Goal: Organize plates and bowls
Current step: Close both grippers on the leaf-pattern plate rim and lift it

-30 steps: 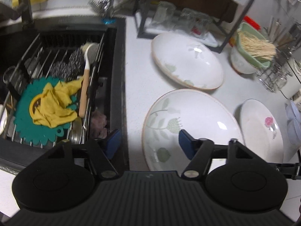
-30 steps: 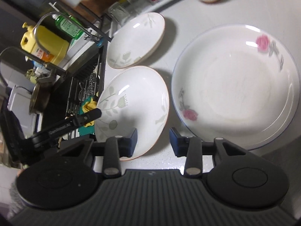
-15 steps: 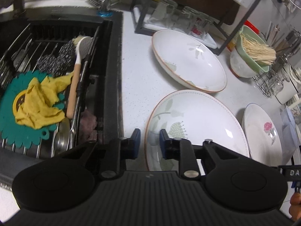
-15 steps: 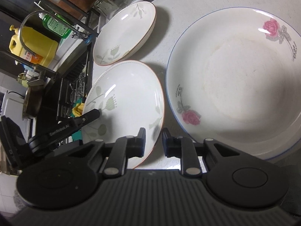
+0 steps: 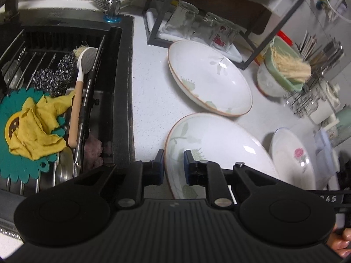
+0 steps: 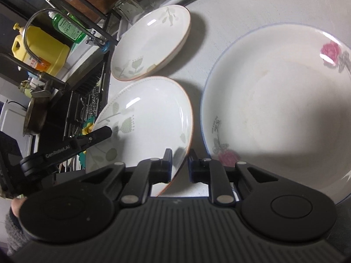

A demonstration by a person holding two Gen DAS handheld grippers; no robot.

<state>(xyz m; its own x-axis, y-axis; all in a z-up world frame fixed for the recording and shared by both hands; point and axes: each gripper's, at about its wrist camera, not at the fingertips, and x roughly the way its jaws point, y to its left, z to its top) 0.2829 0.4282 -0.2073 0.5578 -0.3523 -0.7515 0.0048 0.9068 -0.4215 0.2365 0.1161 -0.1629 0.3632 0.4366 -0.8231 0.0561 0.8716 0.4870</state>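
Note:
A white leaf-patterned plate [image 5: 219, 144] [image 6: 144, 120] lies nearest on the speckled counter [image 5: 149, 92]. My left gripper [image 5: 174, 164] is shut on its left rim, one pad outside the edge and one inside. My right gripper [image 6: 180, 161] is shut on the opposite rim, beside the rose plate. In the right wrist view one of the left gripper's fingers [image 6: 99, 133] reaches over the plate's far edge. A second leaf plate [image 5: 208, 79] [image 6: 151, 41] sits behind it. A larger blue-rimmed rose plate [image 5: 294, 157] [image 6: 280, 109] lies to the right.
The black sink [image 5: 122, 87] on the left holds a rack with a yellow cloth [image 5: 37, 127], a brush and scourers. A black frame with glasses [image 5: 193, 26] stands behind the plates. A green bowl [image 5: 283, 65] and wire holders crowd the back right. A yellow bottle [image 6: 39, 48] stands by the tap.
Both grippers stood open a second ago and have closed onto the near plate's rim, the left from a wide gap. The right gripper came slightly lower and closer.

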